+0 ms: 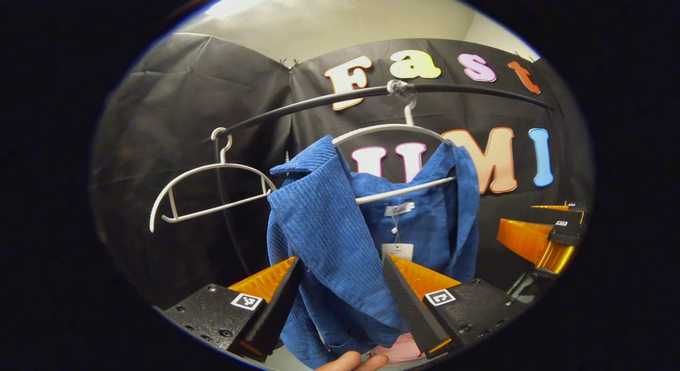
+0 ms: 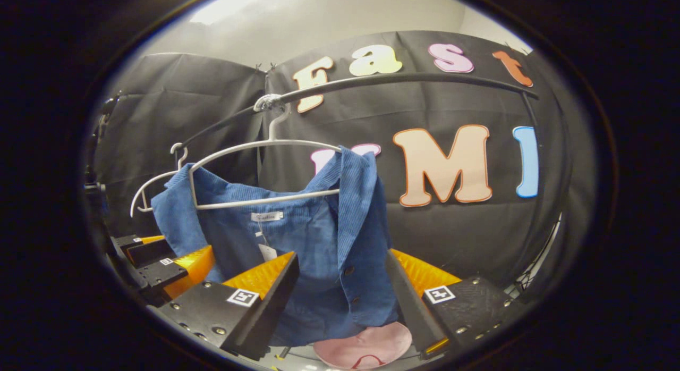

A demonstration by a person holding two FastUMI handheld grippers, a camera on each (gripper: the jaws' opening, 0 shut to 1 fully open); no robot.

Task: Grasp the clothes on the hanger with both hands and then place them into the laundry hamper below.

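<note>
A blue corduroy shirt (image 1: 340, 233) hangs open-fronted on a white hanger (image 1: 393, 129) hooked to a black rail (image 1: 467, 90). My left gripper (image 1: 341, 262) is open, and the shirt's left front panel hangs between its fingers. In the right gripper view the same shirt (image 2: 319, 243) drapes from the hanger (image 2: 265, 145). My right gripper (image 2: 342, 256) is open around the buttoned right panel. Each gripper shows in the other's view: the right one (image 1: 552, 233) at the far right, the left one (image 2: 159, 264) at the lower left. A pink rounded thing (image 2: 366, 342) lies below the shirt.
An empty white hanger (image 1: 212, 190) hangs on the rail left of the shirt, also seen behind the shirt's shoulder (image 2: 154, 185). A fingertip (image 1: 350, 360) shows at the bottom edge. Black cloth wall stands close behind the rail.
</note>
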